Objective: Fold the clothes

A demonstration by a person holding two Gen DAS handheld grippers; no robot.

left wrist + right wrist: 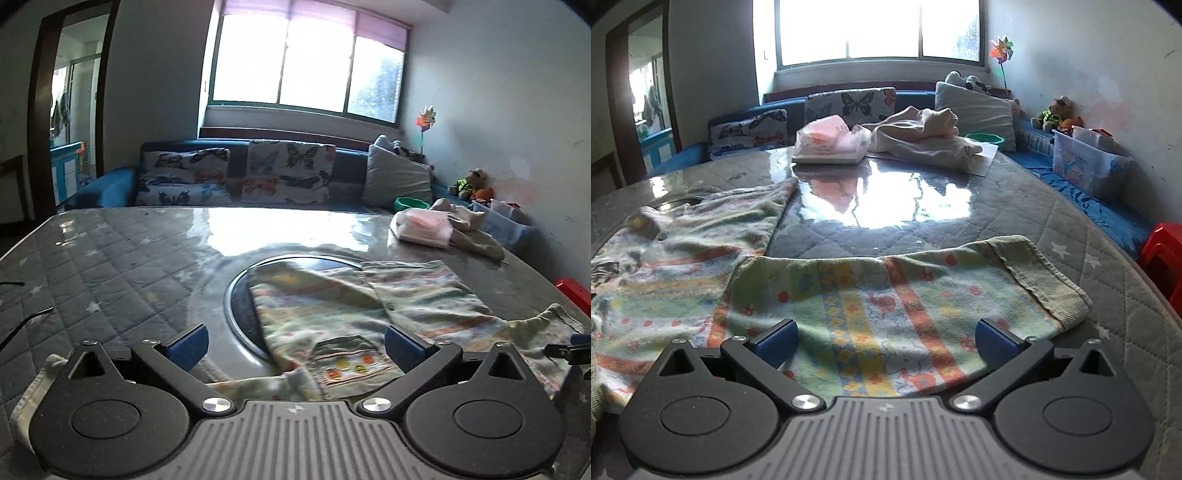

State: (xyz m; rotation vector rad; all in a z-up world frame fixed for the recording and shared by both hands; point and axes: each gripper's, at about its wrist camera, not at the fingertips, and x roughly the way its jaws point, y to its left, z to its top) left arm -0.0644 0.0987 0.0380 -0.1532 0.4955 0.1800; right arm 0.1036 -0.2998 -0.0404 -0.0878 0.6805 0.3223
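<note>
Shirt [849,295] — a small striped, flower-print top — lies spread on the near side of a quilted table [1071,236] under a glossy clear cover. One sleeve with a ribbed cuff [1045,280] reaches right; the body runs left, partly over a round plate [240,295] set in the table, chest pocket [347,358] facing up.

Both tools are spread wide and hold nothing. The right gripper [886,343] hangs over the sleeve; the left gripper [295,343] hangs over the pocket end.

Risks, as a guess: the cover looks slick, so a pull on one edge could drag the whole shirt instead of folding it. A pinch may take only the top layer, leaving creases. A beige garment [923,136] and a tissue pack [831,144] sit far off — out of the way.
</note>
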